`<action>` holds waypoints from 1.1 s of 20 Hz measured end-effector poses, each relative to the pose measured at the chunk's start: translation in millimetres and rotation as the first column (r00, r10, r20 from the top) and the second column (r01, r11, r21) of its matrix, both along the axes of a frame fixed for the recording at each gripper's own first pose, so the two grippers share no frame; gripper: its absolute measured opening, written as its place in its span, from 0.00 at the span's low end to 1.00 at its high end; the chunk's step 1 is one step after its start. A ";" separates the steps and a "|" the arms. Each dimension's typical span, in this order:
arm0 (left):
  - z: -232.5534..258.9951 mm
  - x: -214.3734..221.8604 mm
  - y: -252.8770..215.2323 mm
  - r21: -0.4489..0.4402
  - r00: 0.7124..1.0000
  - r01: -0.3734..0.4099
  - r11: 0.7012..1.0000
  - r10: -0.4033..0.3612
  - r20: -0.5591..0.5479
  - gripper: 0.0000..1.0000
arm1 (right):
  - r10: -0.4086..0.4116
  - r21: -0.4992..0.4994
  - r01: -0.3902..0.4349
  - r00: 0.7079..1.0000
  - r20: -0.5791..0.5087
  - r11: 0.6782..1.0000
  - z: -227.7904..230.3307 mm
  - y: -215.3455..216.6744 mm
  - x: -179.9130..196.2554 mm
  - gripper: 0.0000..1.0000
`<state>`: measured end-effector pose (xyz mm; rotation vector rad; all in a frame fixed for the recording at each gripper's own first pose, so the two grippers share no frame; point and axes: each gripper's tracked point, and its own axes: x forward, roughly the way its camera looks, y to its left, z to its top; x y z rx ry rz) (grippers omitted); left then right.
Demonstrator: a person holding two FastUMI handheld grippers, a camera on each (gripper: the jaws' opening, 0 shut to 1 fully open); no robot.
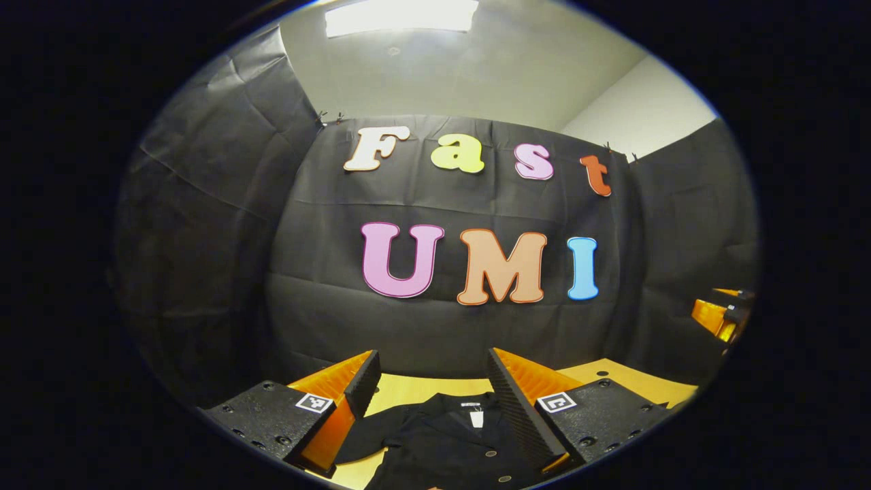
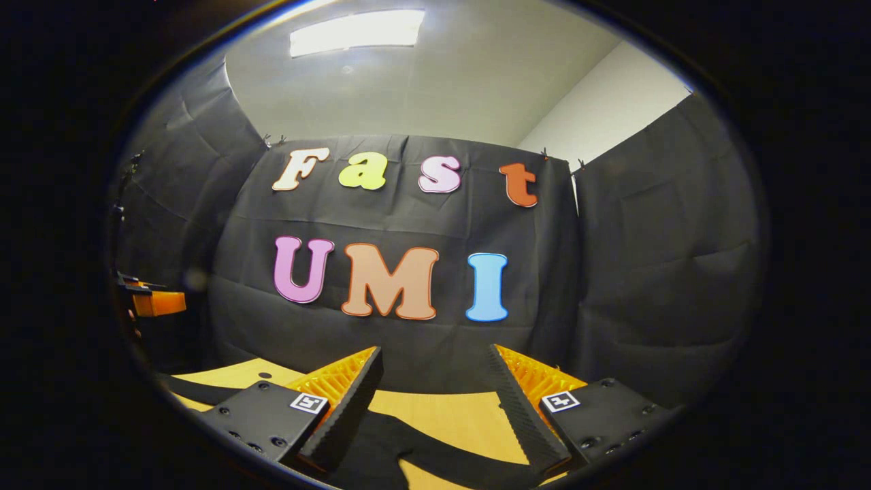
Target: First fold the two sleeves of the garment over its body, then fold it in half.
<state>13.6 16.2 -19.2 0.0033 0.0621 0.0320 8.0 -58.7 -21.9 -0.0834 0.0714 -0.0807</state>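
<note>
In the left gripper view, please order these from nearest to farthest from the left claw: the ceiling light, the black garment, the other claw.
1. Black garment: on the table, just below and between the left claw fingers.
2. Other claw: far off at the right edge.
3. Ceiling light: high overhead, at the top.

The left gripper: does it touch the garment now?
Apart. In the left gripper view the left gripper stands open above the black garment, which lies on the table with cloth showing between the fingers.

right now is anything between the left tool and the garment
Nothing visible. The left tool is open above the black garment on the table, with only bare air between them.
</note>
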 end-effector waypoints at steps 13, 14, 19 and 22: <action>-0.9 24.4 -50.6 0.013 1.000 -0.029 1.000 0.029 -0.011 0.93 | -0.061 -0.062 0.047 0.966 -0.250 0.997 -95.9 -113.8 15.9 0.99; -1.4 26.5 -56.1 0.017 0.999 -0.031 0.999 0.032 -0.013 0.92 | -0.057 -0.062 0.041 0.959 -0.278 0.997 -107.2 -121.5 15.7 0.98; -6.5 38.1 -85.3 0.036 0.999 -0.047 0.998 0.048 -0.026 0.92 | -0.039 -0.040 0.024 0.895 -0.445 0.999 -178.4 -159.7 10.0 0.98; -10.9 46.5 -104.1 0.056 0.998 -0.051 0.997 0.054 -0.040 0.93 | -0.027 -0.009 0.026 0.843 -0.537 1.000 -221.4 -179.0 4.2 0.98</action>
